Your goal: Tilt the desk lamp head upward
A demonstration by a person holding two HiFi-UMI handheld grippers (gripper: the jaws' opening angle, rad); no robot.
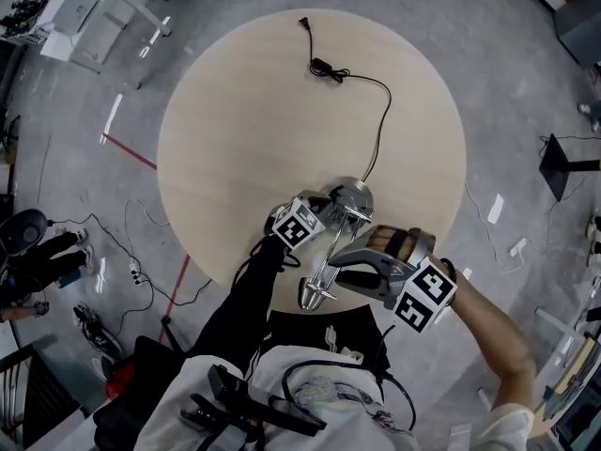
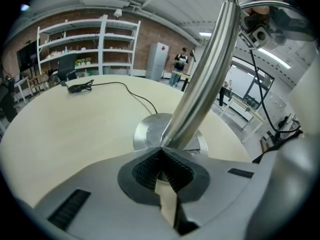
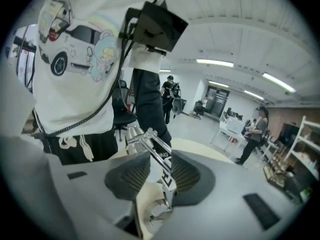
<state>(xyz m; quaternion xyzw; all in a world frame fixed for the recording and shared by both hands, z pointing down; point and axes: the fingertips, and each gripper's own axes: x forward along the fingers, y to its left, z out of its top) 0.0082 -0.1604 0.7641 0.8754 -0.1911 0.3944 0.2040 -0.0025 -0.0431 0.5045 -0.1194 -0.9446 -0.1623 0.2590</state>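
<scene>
A chrome desk lamp stands on the round table's near side, its round base (image 1: 355, 195) flat on the wood. Its thin twin-rod arm (image 1: 331, 252) slopes toward me and ends in the lamp head (image 1: 313, 294) over the table's edge. My left gripper (image 1: 324, 216) is shut on the lamp's thick lower pole (image 2: 200, 84), just above the base (image 2: 150, 131). My right gripper (image 1: 340, 271) reaches in from the right. In the right gripper view its pads (image 3: 131, 176) stand apart, and the rods (image 3: 156, 149) run between them with a gap on the left side.
The lamp's black cord (image 1: 380, 111) runs from the base across the table (image 1: 235, 130) to an inline switch (image 1: 329, 69) at the far side. My body is close against the near edge. Cables lie on the floor (image 1: 122, 242) at the left.
</scene>
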